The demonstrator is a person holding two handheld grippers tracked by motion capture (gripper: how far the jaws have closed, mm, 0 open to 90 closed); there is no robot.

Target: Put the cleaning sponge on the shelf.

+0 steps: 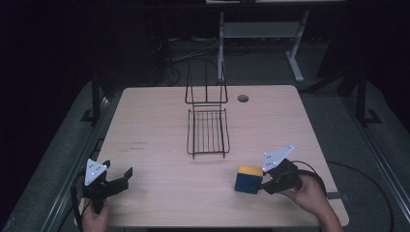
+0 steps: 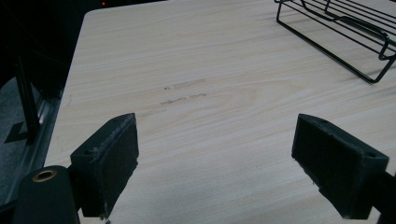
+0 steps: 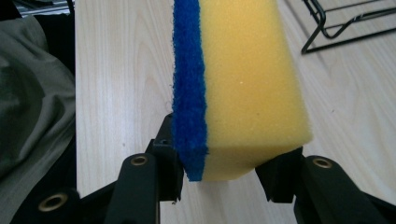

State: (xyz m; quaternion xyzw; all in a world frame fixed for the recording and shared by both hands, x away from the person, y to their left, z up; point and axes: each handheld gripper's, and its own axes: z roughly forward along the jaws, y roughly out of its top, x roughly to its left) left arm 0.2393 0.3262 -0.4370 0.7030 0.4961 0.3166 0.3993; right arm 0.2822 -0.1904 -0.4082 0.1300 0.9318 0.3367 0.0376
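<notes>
Sponge [image 3: 247, 79] yellow w/ blue scrub face, rack [image 1: 208, 131] black wire, table [image 1: 154, 125] pale wood grain, gripper jaws black.

Open tabletop [image 1: 154, 125] is left on both sides; passage through the centre is blocked by the wire rack [image 1: 208, 130].

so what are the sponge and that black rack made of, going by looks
The sponge looks like soft yellow foam, matte and finely pored, with a fuzzy blue scouring layer on one face, fibrous at its edge. The right gripper clamps it. The rack appears to be thin bent metal wire with a black, slightly glossy coating; whether paint or plastic is unclear.
</notes>
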